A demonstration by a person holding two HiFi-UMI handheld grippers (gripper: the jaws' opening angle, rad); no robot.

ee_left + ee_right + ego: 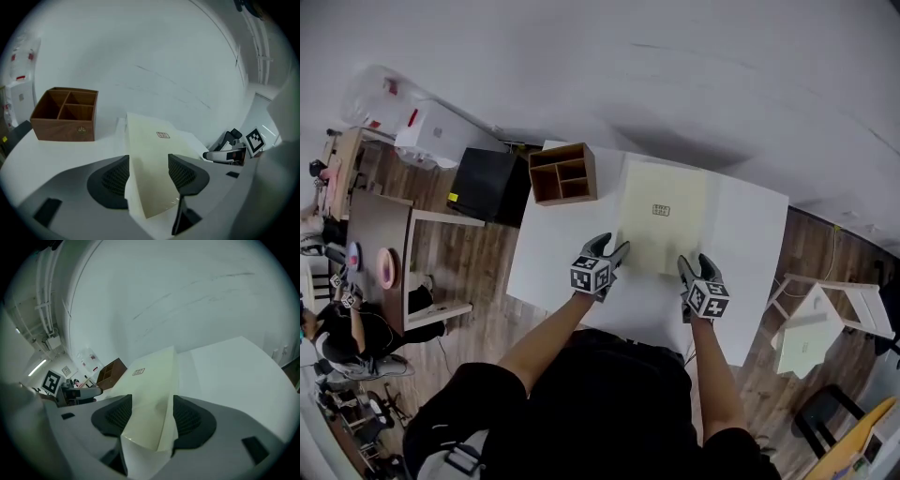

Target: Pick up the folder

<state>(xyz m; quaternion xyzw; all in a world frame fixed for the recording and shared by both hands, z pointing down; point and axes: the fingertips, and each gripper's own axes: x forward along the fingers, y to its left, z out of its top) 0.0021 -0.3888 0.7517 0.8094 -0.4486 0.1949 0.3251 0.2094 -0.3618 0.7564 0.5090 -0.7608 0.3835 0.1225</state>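
Cream folder point(664, 217) lies flat on white tabletop point(748, 234). Jaws spread on left gripper point(610, 249) and right gripper point(695, 265), straddling its near corners, not pinching. Nothing lifted; remaining, I judge: clamp, raise.

White wall point(675, 75), wood floor point(811, 248)

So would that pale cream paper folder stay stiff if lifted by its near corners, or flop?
Probably floppy: the pale cream paper folder looks thin, and its corner seems curled between the jaws of the left tool. Likely light: it lies as a thin sheet on the white table. Held by two corners, the middle may sag.
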